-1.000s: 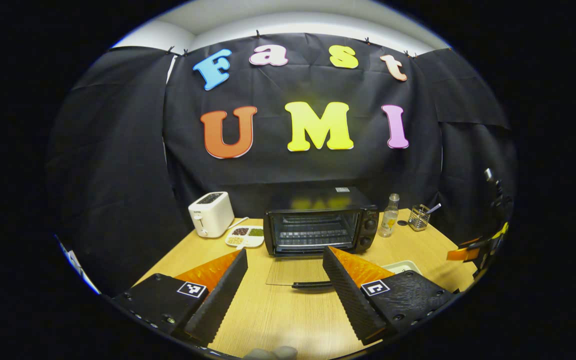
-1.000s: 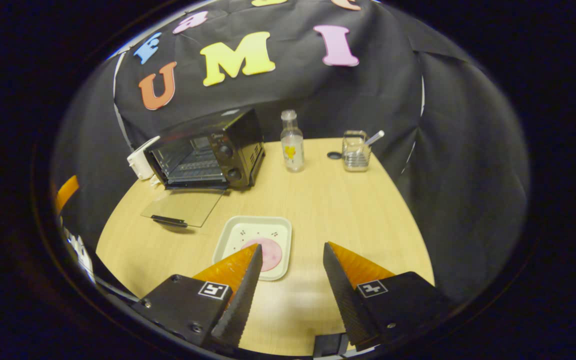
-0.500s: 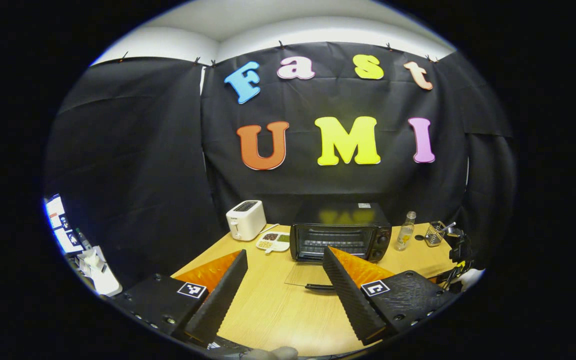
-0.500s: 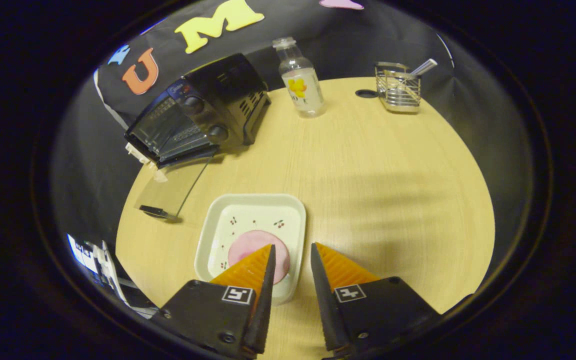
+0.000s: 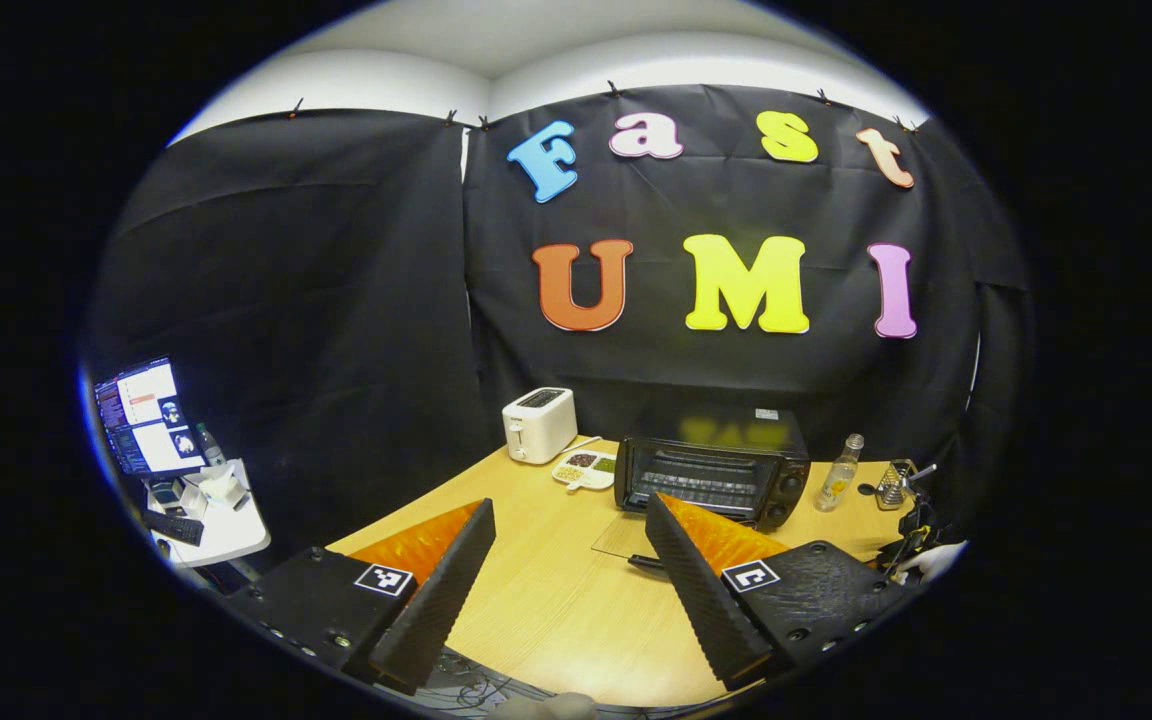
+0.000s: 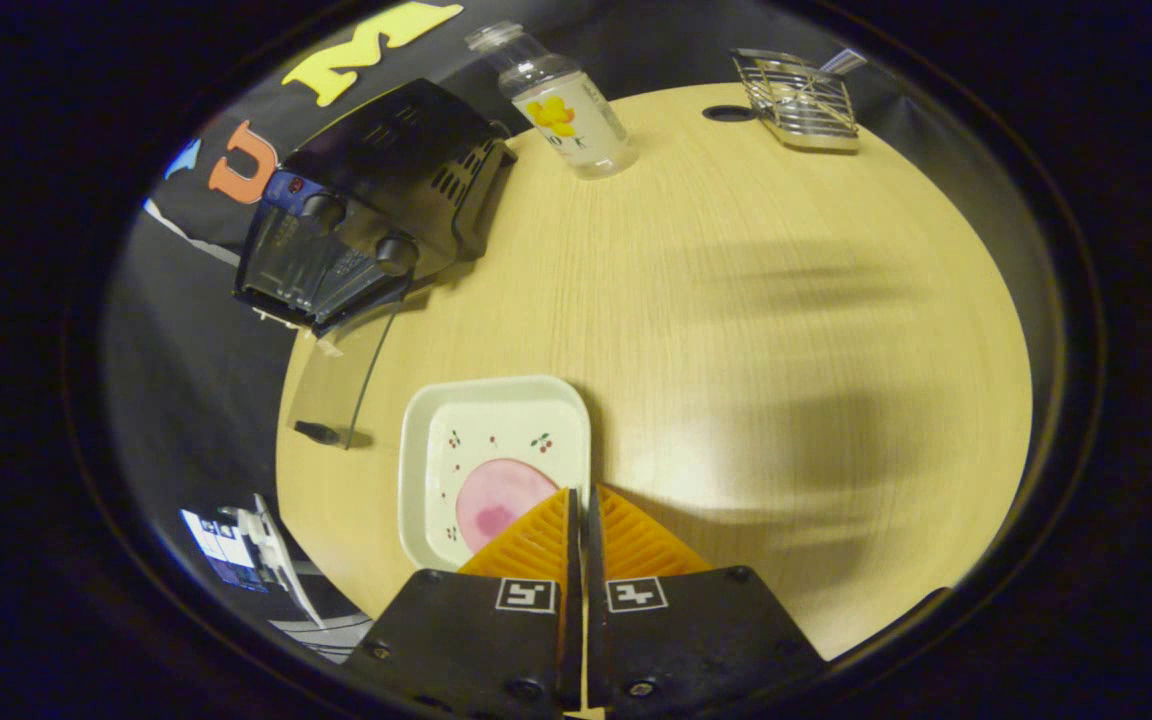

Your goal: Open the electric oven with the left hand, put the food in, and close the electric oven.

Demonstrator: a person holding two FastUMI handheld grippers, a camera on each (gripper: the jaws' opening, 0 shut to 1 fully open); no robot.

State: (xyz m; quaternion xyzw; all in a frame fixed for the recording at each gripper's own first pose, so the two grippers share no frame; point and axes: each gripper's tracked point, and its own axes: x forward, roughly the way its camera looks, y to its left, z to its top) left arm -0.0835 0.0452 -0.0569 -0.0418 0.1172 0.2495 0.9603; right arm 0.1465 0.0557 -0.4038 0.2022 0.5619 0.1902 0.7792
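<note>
The black electric oven [image 5: 711, 480] stands at the back of the wooden table, its glass door [image 5: 626, 535] folded down flat. My left gripper [image 5: 570, 505] is open and holds nothing, well back from the oven near the table's front edge. In the right gripper view the oven [image 6: 376, 180] is at the upper left with its door [image 6: 336, 380] lying open. A white square tray [image 6: 426, 430] carries a pink round slice of food [image 6: 496, 495]. My right gripper [image 6: 581, 492] is shut on the tray's right rim, one finger inside and one outside.
A clear bottle [image 6: 561, 105] and a wire holder [image 6: 801, 95] stand behind the tray. A white toaster [image 5: 538, 424] and a divided snack dish [image 5: 586, 467] sit left of the oven. A side table with a monitor [image 5: 151, 420] is at the far left.
The left gripper has drawn back from the oven and swung left, staying open. The right gripper has come down onto the tray and shut on its right rim.
</note>
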